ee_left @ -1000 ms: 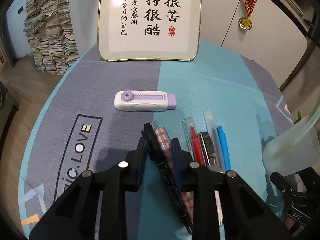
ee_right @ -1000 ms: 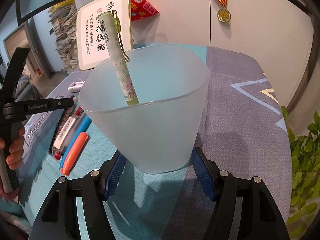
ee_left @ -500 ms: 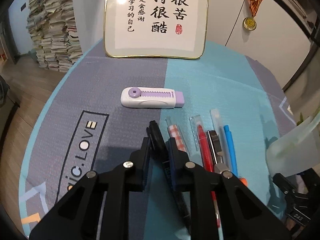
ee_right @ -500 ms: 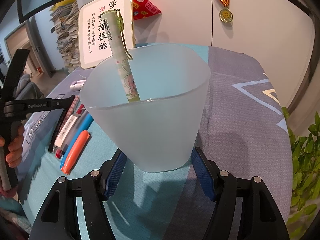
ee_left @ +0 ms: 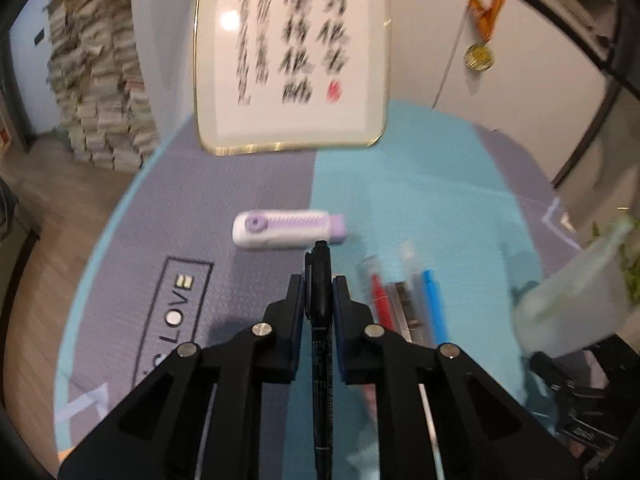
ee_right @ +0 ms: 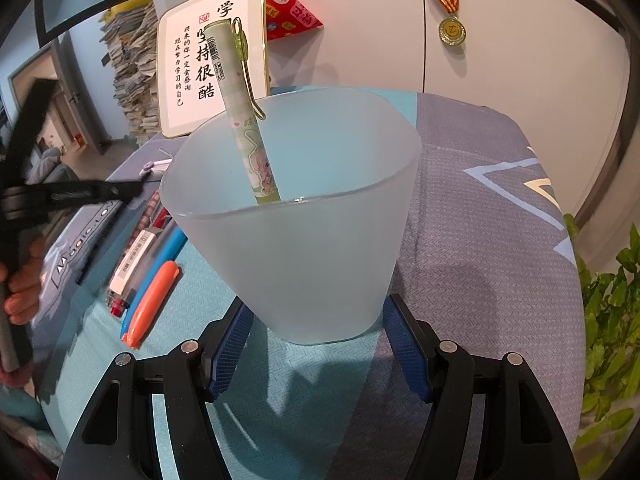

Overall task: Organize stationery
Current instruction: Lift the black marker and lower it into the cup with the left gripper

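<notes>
Above the grey-and-teal tablecloth (ee_left: 400,184), the left gripper (ee_left: 318,292) clamps a slim black marker pen (ee_left: 320,280) lengthwise between just-closed jaws. Only the right view shows the right gripper (ee_right: 316,340) squeezing the frosted plastic cup (ee_right: 304,240) holding a green patterned pen (ee_right: 248,136).

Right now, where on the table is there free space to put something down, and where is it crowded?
Free: the grey cloth right of the frosted cup, and the blue strip between the framed board and the purple eraser. Crowded: the row of pens left of the cup.
</notes>
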`<state>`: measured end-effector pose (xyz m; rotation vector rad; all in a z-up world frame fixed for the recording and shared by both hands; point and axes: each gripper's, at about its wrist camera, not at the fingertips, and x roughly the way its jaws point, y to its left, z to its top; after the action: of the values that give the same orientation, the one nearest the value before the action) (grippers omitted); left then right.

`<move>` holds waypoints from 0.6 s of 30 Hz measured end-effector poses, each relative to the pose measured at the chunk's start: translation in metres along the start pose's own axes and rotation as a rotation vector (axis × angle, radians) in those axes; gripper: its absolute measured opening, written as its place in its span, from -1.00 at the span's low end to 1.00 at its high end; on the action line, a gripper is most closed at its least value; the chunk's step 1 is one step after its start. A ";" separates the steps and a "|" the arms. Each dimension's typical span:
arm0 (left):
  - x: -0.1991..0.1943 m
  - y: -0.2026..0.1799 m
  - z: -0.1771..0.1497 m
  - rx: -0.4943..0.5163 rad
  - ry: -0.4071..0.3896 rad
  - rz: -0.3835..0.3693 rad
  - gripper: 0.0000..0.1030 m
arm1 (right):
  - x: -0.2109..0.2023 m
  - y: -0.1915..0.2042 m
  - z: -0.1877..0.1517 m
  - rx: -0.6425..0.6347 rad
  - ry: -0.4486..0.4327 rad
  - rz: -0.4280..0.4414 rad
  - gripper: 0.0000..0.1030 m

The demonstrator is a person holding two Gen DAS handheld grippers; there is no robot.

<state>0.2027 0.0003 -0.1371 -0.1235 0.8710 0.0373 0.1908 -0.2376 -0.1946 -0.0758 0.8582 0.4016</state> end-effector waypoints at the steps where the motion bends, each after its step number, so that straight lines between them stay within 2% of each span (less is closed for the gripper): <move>1: -0.009 -0.003 0.000 0.008 -0.021 -0.012 -0.77 | 0.000 0.000 0.000 0.000 0.000 0.000 0.34; 10: -0.078 -0.050 0.002 0.081 -0.208 -0.180 -0.76 | 0.001 0.000 0.001 -0.001 0.000 0.002 0.34; 18: -0.097 -0.094 0.012 0.054 -0.313 -0.319 -0.76 | 0.001 0.002 0.002 -0.009 0.004 0.000 0.34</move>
<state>0.1573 -0.0894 -0.0463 -0.1993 0.5315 -0.2589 0.1920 -0.2355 -0.1937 -0.0853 0.8598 0.4053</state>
